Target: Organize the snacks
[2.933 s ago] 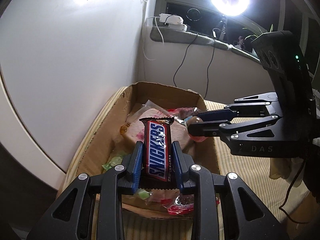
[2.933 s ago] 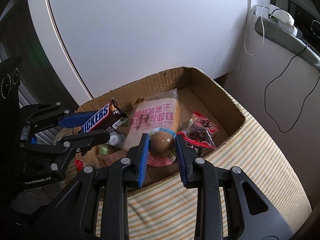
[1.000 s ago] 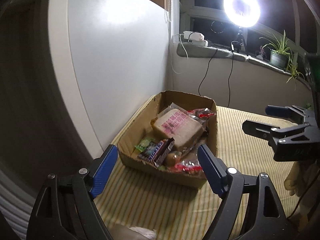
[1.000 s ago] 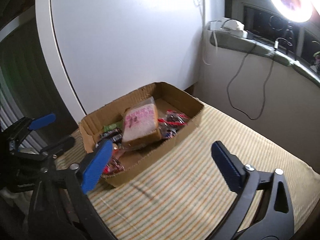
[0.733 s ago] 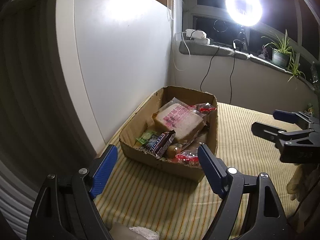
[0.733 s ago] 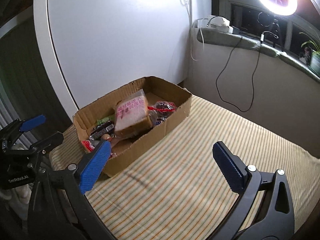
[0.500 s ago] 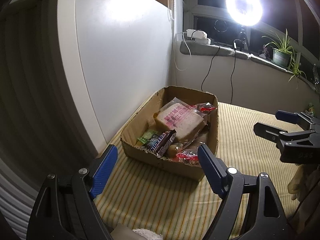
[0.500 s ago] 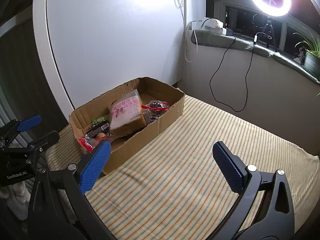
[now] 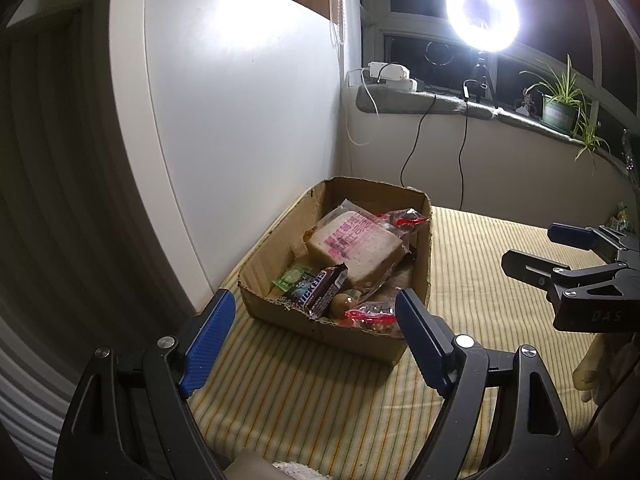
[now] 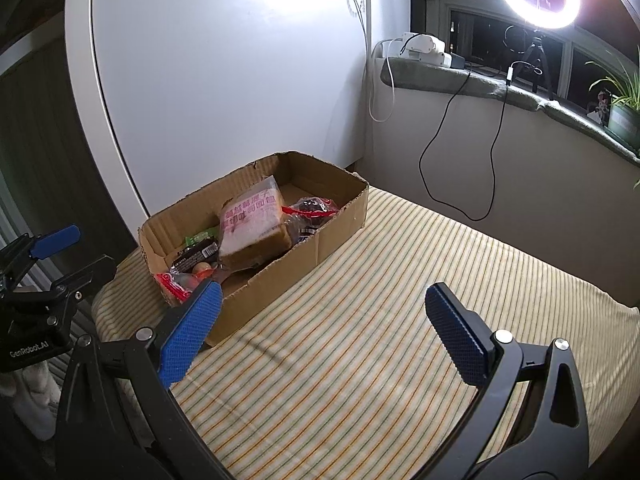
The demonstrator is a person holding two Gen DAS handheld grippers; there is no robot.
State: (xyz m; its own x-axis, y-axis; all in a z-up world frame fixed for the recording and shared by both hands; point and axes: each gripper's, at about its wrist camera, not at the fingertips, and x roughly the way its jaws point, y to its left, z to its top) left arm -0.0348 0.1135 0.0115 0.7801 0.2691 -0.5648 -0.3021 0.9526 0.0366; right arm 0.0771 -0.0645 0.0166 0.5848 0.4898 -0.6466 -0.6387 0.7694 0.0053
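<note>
A cardboard box [image 9: 425, 240] [image 10: 336, 224] sits on the striped cloth by the white wall. Inside lie a pink-labelled bread pack [image 9: 356, 248] [image 10: 252, 220], a Snickers bar [image 9: 320, 295] [image 10: 196, 256], a brown egg snack [image 9: 340, 303] [image 10: 200, 267], a green packet [image 9: 291, 278] and red-wrapped snacks [image 9: 370, 315] [image 10: 312, 206]. My left gripper [image 9: 312, 332] [image 10: 64, 252] hangs open and empty, pulled back from the box's near end. My right gripper [image 10: 324, 326] [image 9: 560, 252] is open and empty too, off to the box's right side.
The yellow-striped cloth [image 10: 380, 320] spreads right of the box. A white panel [image 9: 240, 120] stands behind it. The sill holds a power strip [image 10: 424, 48] with hanging cables, a ring light [image 9: 482, 12] and potted plants [image 9: 560, 100].
Both grippers let go of their snacks into the box, opened wide, and have drawn back away from it. Over the last half second the views barely shift.
</note>
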